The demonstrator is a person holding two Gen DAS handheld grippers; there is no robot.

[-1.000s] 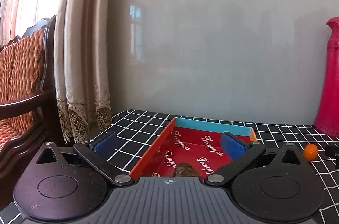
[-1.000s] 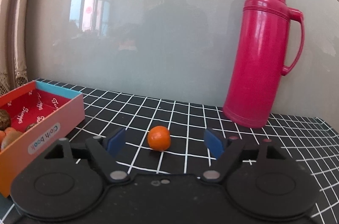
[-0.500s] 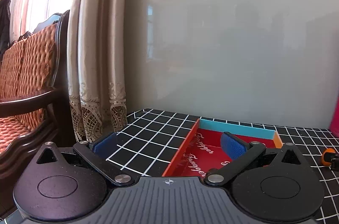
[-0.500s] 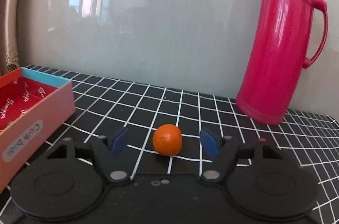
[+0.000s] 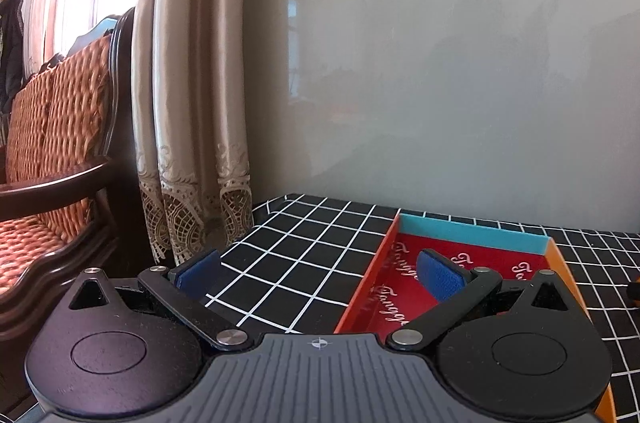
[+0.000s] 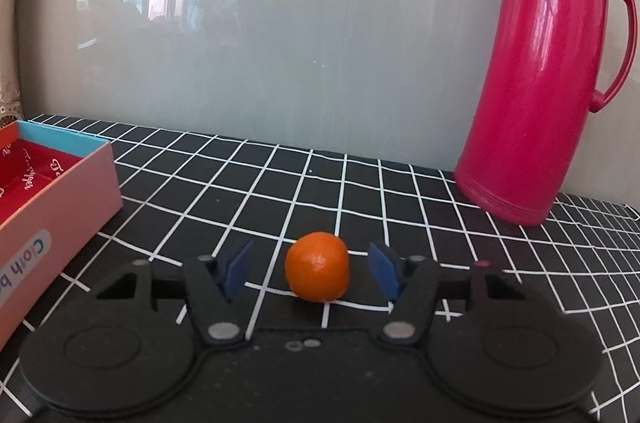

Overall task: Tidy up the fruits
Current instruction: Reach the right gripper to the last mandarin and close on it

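Observation:
A small orange fruit point(image 6: 317, 266) lies on the black checked tablecloth. My right gripper point(image 6: 314, 269) straddles it, jaws closing, with a gap still showing between each blue pad and the fruit. The orange box with a red printed lining point(image 6: 56, 183) stands at the left in the right wrist view. In the left wrist view the same box point(image 5: 472, 237) sits ahead to the right. My left gripper point(image 5: 320, 271) hangs wide open, its right finger over the box and its left finger over the cloth, holding nothing.
A tall pink thermos jug point(image 6: 544, 75) stands at the back right against the grey wall. Beige lace-edged curtains point(image 5: 188, 143) and a wooden chair with orange cushions point(image 5: 52, 159) lie past the table's left edge. A dark and orange bit point(image 5: 634, 289) shows at the far right.
My right gripper has come forward and down around the orange fruit and its jaws have narrowed. The left gripper has swung left, so the box now sits further right and its fruits are hidden.

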